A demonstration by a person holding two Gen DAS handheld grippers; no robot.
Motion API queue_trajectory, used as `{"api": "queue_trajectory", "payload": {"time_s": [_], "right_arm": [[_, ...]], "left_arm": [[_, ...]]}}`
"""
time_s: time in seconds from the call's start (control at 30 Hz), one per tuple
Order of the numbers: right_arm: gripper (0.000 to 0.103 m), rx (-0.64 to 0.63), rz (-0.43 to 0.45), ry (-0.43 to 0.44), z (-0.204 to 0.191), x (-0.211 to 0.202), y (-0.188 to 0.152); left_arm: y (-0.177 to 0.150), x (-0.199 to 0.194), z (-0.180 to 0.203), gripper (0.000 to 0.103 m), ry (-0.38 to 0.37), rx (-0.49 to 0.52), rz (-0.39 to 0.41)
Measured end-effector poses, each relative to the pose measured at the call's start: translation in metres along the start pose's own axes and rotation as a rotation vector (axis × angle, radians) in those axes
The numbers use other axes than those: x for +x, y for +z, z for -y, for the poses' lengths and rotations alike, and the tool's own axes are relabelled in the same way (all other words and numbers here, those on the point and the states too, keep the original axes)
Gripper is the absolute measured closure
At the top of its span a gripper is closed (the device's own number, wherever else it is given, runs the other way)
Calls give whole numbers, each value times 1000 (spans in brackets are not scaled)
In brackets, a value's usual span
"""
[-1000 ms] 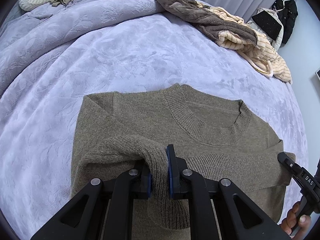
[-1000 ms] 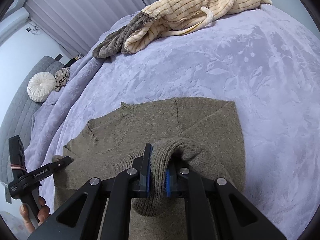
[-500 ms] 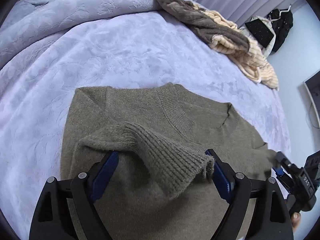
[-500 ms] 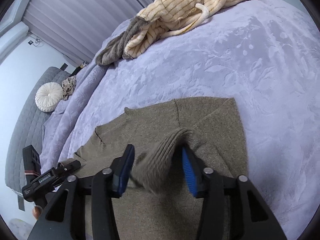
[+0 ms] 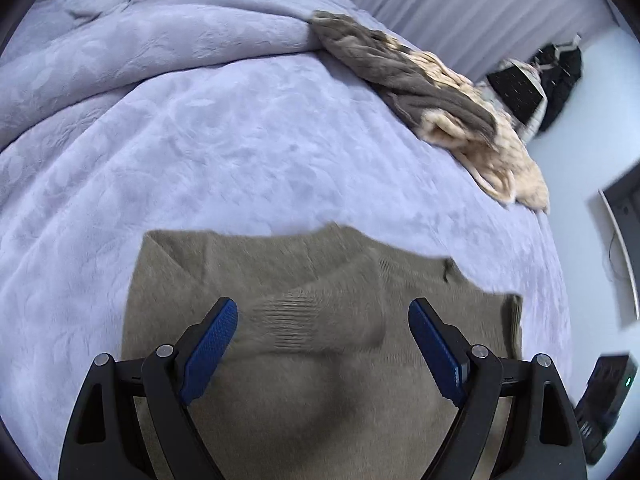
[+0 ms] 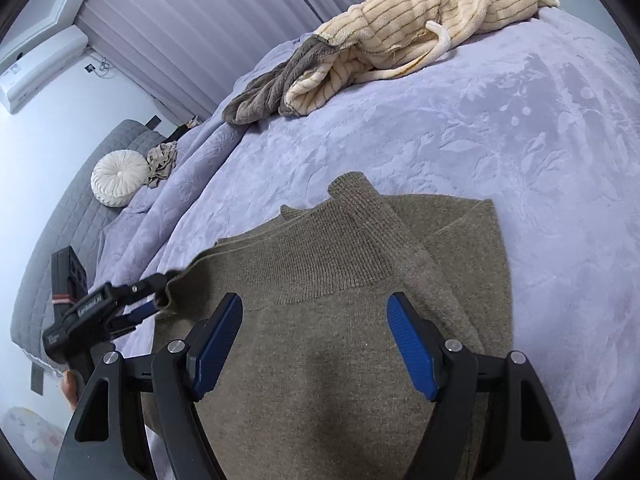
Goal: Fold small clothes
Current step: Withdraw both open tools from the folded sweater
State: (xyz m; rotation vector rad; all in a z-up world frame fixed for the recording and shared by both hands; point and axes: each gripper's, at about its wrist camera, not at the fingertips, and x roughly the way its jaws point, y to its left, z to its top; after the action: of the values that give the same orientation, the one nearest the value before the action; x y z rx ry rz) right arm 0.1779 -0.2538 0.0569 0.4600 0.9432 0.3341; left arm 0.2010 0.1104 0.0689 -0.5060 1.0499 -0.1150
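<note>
Sweater [image 6: 340,320] lies flat near the bed's [image 6: 520,120] front edge, sleeves seemingly folded in, both grippers [image 5: 323,344] [image 6: 314,340] just opened wide and empty; next, I judge, fold hem toward collar.

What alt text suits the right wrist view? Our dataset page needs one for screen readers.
The open right gripper hovers over a folded olive sweater on a lavender bedspread, nothing between its blue pads; the left gripper is at the sweater's left edge.
</note>
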Motion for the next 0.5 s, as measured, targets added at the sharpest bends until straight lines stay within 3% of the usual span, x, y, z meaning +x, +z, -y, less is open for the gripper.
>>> {"api": "queue_trajectory", "payload": {"time_s": [0.1, 0.23, 0.37, 0.4, 0.5], "right_arm": [[25, -37, -31, -3, -6, 15, 6], [25, -73, -76, -48, -1, 39, 23], [25, -81, 41, -344, 21, 27, 46], [25, -65, 49, -365, 26, 22, 49], [25, -15, 52, -262, 33, 6, 45]], "left_arm": [[8, 6, -10, 15, -15, -28, -24], [-1, 16, 3, 15, -97, 65, -100], [-15, 17, 26, 15, -124, 208, -125], [-17, 18, 30, 15, -136, 230, -130], [-19, 26, 39, 15, -76, 295, -115]]}}
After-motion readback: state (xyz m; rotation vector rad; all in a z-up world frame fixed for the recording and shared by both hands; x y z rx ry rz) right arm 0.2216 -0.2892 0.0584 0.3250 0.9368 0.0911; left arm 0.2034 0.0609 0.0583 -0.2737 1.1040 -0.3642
